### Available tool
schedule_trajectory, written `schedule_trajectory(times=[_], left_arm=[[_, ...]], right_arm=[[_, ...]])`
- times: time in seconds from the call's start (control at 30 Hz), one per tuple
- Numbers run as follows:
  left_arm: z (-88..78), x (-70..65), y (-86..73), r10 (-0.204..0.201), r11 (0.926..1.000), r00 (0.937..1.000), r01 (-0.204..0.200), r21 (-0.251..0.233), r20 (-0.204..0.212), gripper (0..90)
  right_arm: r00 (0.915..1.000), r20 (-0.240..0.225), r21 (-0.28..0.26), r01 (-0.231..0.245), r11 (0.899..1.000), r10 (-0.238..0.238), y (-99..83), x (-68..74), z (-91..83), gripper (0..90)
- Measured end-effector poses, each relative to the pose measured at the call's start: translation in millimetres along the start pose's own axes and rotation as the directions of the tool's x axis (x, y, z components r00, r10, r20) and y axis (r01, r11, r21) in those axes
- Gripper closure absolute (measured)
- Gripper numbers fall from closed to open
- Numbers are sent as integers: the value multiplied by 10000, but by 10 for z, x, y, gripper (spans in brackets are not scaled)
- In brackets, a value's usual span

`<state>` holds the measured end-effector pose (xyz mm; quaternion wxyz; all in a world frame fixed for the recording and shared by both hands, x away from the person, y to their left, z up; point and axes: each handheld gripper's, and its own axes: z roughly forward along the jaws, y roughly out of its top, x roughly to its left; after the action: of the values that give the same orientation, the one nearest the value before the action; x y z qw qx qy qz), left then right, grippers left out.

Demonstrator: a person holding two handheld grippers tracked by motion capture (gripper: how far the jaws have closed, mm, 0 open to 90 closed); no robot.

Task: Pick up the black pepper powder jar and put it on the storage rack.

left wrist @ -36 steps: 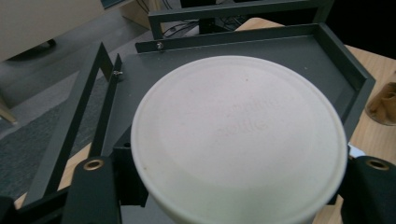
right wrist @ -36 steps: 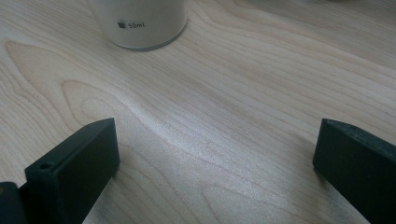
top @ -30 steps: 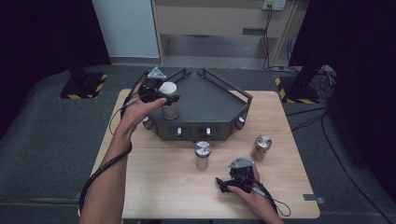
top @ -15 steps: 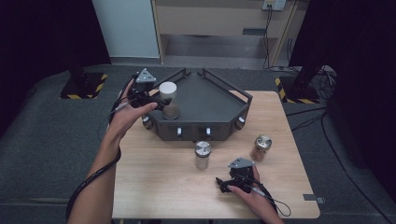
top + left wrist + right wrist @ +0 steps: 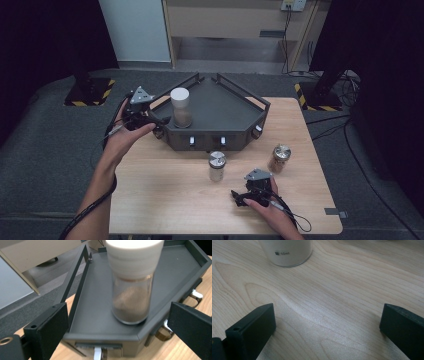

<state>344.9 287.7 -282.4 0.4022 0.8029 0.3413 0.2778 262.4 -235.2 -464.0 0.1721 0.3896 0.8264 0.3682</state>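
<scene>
A glass jar with a white cap and brown powder inside stands upright at the left end of the dark tray. My left gripper hovers just left of the tray and points at the jar. Its jaws have just been opening; they stand wide apart, and the jar lies ahead of them, untouched. My right gripper rests low over the wooden table, open, with bare wood between its jaws. A silver-lidded jar stands just beyond it, its base marked 50ml.
A second silver-lidded jar with brown contents stands on the table to the right. The tray has raised rails and knobs along its front wall. Dark cloth and cables surround the table.
My left gripper has pulled back to the left off the white-capped jar, which stays upright on the tray. The right gripper has not moved.
</scene>
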Motion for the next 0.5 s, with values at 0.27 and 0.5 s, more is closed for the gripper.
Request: schedule_trajectory(times=[0.27,0.5], left_arm=[[-104,-136,-181,-133,9997,9998,136,209,-147,23],[-143,-266,-395,-221,9982,9997,223,551,-37,24]], right_arm=[[10000,-1,-4,-10,10000,10,0,0,0,5],[10000,0,-4,-3,10000,3,-1,0,0,5]])
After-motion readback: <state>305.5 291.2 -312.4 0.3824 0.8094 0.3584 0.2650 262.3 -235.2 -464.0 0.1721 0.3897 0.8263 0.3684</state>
